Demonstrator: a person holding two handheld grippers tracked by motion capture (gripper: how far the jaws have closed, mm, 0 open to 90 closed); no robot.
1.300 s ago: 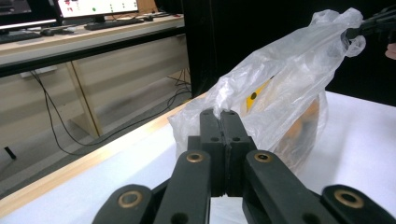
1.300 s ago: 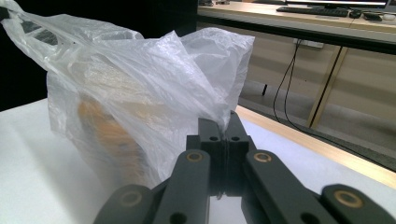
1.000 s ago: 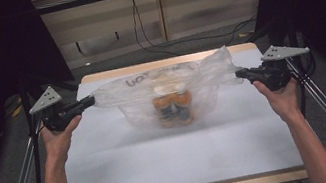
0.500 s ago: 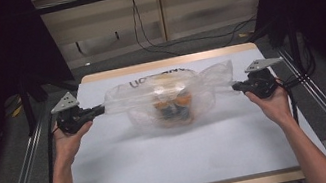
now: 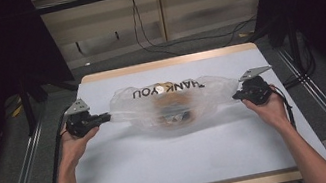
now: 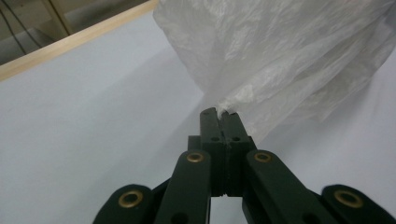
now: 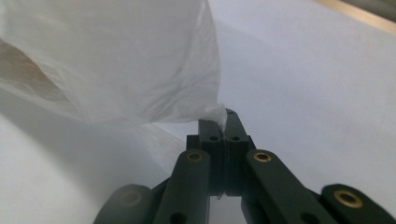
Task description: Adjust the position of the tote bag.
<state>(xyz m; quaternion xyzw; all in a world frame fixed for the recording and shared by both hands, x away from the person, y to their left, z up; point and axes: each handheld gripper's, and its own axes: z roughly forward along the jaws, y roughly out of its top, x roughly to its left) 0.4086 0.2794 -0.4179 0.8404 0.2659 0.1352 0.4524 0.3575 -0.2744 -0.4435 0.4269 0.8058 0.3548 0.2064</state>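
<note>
A clear plastic bag (image 5: 168, 102) printed with dark letters lies stretched across the white table (image 5: 183, 159), with orange and brown items blurred inside its middle. My left gripper (image 5: 104, 117) is shut on the bag's left end; in the left gripper view its black jaws (image 6: 219, 114) pinch a bunched corner of the bag (image 6: 289, 56). At the other side my right gripper (image 5: 236, 94) is shut on the bag's right end, and the right gripper view shows the film (image 7: 116, 60) caught between the closed tips (image 7: 223, 116). The bag sags low between both hands, close to the tabletop.
The table has a wooden rim (image 5: 166, 63) at its far edge. Metal rails (image 5: 24, 182) run along both sides of the table. Cables (image 5: 150, 32) hang on the floor behind it. Dark curtains stand at left and right.
Both hands have come down and toward the near side with the bag. The bag has sunk from hanging in the air to resting low over the table.
</note>
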